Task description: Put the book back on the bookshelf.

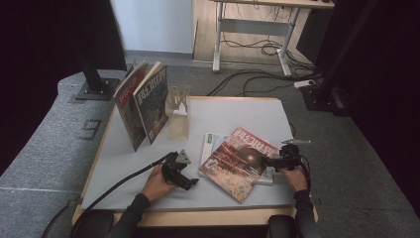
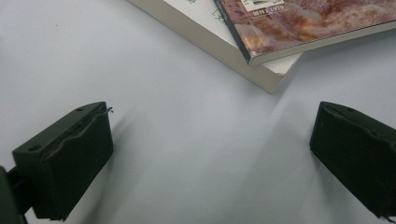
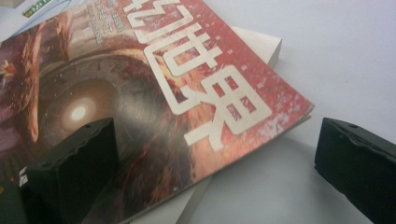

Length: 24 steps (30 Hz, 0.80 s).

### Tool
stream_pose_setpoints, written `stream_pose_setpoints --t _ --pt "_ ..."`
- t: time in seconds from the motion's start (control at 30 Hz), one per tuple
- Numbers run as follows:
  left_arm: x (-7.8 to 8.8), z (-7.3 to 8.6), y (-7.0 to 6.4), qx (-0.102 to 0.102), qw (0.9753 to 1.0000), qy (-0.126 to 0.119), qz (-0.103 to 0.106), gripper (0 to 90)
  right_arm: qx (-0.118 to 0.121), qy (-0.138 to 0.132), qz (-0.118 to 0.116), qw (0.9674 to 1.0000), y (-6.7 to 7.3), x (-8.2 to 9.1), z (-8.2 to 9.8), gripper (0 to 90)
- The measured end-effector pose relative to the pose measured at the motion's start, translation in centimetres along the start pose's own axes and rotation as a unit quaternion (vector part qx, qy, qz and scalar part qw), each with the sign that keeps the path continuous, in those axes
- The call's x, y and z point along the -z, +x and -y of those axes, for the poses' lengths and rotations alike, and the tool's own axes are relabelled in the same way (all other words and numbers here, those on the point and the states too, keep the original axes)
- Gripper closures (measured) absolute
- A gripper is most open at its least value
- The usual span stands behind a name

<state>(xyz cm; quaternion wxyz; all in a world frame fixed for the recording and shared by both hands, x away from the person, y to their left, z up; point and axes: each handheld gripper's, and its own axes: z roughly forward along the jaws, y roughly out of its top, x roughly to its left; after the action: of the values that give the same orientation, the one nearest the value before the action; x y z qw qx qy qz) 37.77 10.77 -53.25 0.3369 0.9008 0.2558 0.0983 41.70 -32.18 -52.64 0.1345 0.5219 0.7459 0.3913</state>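
Observation:
A red magazine (image 1: pixel 237 161) with large pale characters lies askew on a white book (image 1: pixel 212 144) at the table's front right. My right gripper (image 1: pixel 267 159) is at the magazine's right edge. In the right gripper view its jaws (image 3: pixel 215 126) stand open: one hangs over the cover (image 3: pixel 154 93), the other over bare table past the magazine's corner. My left gripper (image 1: pixel 190 183) lies low just left of the stack, pointing toward it. In the left gripper view it (image 2: pixel 210 112) is open with bare table between its jaws, and the magazine's corner (image 2: pixel 303 23) and the book's edge (image 2: pixel 219 44) are ahead.
Two magazines (image 1: pixel 130 106) (image 1: pixel 152 101) stand upright, leaning, at the back left of the white table (image 1: pixel 237 114). A clear bookstand (image 1: pixel 179 111) stands just right of them. Cables cross the floor behind the table, near a desk frame (image 1: pixel 247 29).

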Motion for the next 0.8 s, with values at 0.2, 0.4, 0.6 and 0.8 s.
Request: stream_pose_setpoints --t 0.2,0.4,0.6,0.8 --pt "0.0 0.0 0.0 0.0 1.0 -0.001 -0.001 0.0 -0.004 0.002 -0.003 1.0 -0.4 -0.6 -0.5 0.0" --pt "0.0 0.0 0.0 0.001 1.0 -0.001 -0.001 0.0 -0.017 0.001 -0.013 0.9998 -0.9 -1.1 -0.7 0.0" --pt "0.0 0.0 0.0 0.001 1.0 -0.001 0.0 0.0 -0.02 0.0 -0.021 0.9996 -1.1 -1.4 -0.9 0.0" --pt "0.0 0.1 0.0 0.001 1.0 -0.001 0.0 0.0 -0.019 0.0 -0.024 0.9995 -1.0 -1.7 -1.1 0.0"
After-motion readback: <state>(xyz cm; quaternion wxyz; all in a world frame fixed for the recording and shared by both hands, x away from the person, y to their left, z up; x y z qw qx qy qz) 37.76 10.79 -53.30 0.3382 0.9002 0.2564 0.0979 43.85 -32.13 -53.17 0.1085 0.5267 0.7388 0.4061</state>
